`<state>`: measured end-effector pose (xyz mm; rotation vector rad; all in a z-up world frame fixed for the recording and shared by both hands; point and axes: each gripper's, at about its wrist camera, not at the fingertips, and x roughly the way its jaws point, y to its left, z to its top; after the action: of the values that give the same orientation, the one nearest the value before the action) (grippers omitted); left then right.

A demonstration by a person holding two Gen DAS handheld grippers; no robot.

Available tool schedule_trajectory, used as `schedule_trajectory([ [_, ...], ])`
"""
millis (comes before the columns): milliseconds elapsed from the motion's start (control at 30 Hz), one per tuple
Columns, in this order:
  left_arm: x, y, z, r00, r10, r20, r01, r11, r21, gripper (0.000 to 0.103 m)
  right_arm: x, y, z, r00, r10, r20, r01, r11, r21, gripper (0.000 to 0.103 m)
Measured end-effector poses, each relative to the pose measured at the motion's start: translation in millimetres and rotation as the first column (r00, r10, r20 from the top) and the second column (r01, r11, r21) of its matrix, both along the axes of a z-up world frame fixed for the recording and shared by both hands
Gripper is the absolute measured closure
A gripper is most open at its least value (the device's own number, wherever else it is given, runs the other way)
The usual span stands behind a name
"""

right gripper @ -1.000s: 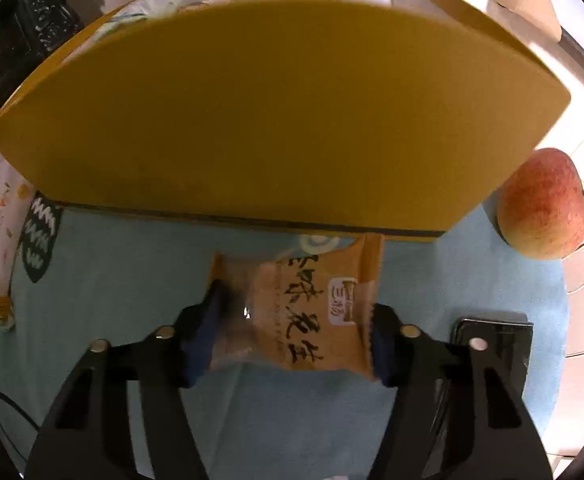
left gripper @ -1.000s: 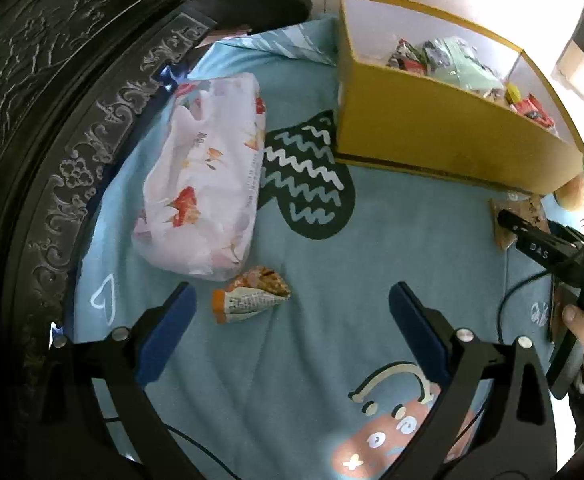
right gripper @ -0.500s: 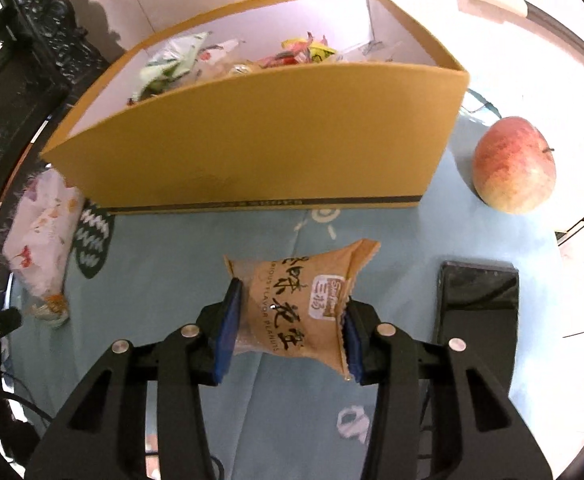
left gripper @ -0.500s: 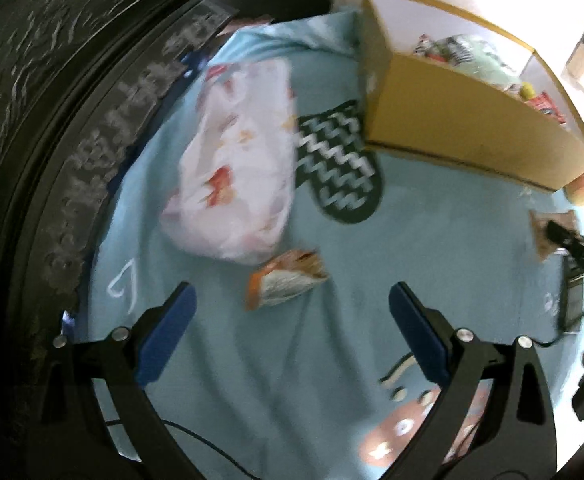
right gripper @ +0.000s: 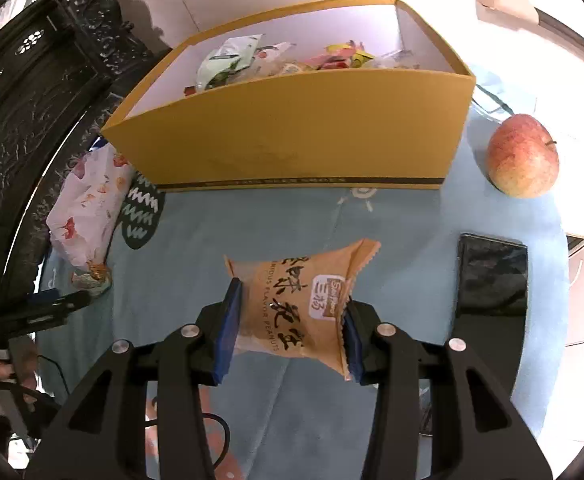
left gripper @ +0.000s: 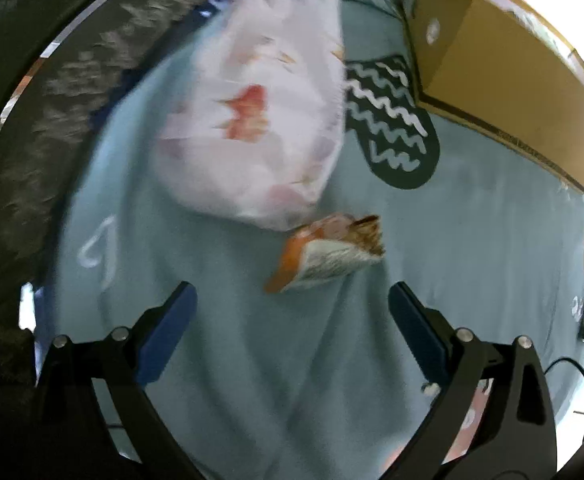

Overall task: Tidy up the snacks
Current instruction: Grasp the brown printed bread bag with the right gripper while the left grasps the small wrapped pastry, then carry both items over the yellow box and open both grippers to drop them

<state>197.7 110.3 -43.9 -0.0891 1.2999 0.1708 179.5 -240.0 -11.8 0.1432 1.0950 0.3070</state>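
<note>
My right gripper [right gripper: 290,320] is shut on an orange peanut packet [right gripper: 299,300] and holds it above the blue cloth, in front of the yellow box [right gripper: 292,136], which holds several snack packets. My left gripper [left gripper: 292,308] is open and empty, just short of a small orange and white snack packet [left gripper: 327,256] lying on the cloth. That packet also shows in the right wrist view [right gripper: 92,276], with the left gripper [right gripper: 52,304] beside it. The yellow box [left gripper: 511,80] stands at the upper right in the left wrist view.
A white flowered bag [left gripper: 260,112] lies against the small packet; it also shows in the right wrist view [right gripper: 88,200]. A red apple [right gripper: 521,156] sits right of the box, a black phone [right gripper: 491,276] lies below it. Dark carved furniture [right gripper: 24,100] borders the left.
My right gripper has lifted and drawn back from the box with the peanut packet, so the box's inside shows. My left gripper has moved closer to the small orange and white packet.
</note>
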Motion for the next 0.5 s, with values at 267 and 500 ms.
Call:
schedule_trajectory([
  [267,7,-8,-7,0.999,-0.022,-0.028,0.021,0.998,-0.056,0.089,-3,13,14,0.998,0.050,0.025,-0.051,0.998,0.026,0.058],
  [500,-5,-21,23,0.996,-0.092,0.022,0.094,0.989,-0.110,0.089,-4,16,33,0.996,0.071,0.057,-0.075,0.995,0.062,0.058],
])
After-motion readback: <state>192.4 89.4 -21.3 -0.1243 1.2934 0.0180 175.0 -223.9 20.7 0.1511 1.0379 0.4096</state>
